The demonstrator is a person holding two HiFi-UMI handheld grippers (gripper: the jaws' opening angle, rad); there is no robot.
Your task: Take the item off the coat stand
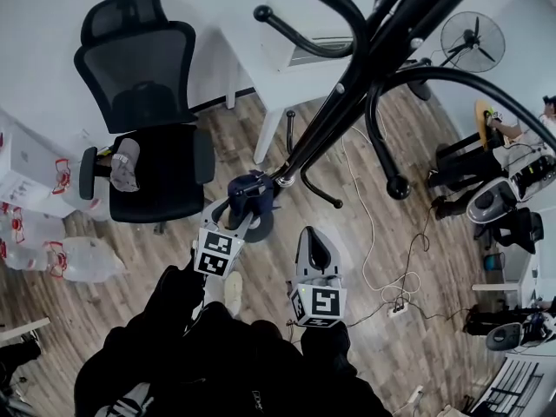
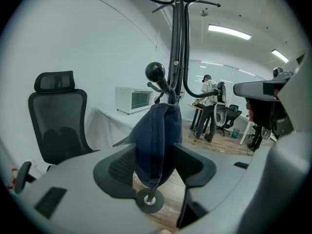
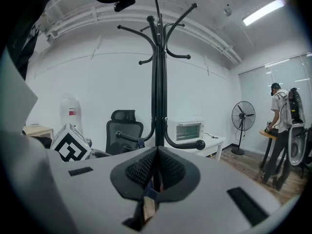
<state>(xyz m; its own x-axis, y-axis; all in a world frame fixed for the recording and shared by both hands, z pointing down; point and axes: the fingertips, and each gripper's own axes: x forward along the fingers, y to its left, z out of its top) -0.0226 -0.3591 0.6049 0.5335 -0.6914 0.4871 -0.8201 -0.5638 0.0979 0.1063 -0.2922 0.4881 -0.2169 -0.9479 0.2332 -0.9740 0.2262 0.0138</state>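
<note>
Dark blue fabric cap [image 2: 158, 135] hangs long-axis down from the black metal coat stand [image 2: 176, 43], squarely between the left gripper's [image 2: 158, 162] open jaws. The right gripper [image 3: 156, 172], closed and empty, sits farther off.

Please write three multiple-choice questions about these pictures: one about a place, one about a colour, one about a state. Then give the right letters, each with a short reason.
1. Where does the cap hang?
A) on a hook of the coat stand
B) on the white table
C) on the fan

2. What colour is the office chair?
A) white
B) black
C) red

3. How do the jaws of the right gripper stand?
A) wide apart
B) closed on the cap
C) closed together

Answers:
1 A: the left gripper view shows the cap on a ball-tipped hook of the stand, between the open jaws of the left gripper.
2 B: its seat, back and headrest are all black in the head view.
3 C: the right gripper view shows its pads meeting, and the cap is not there.
</note>
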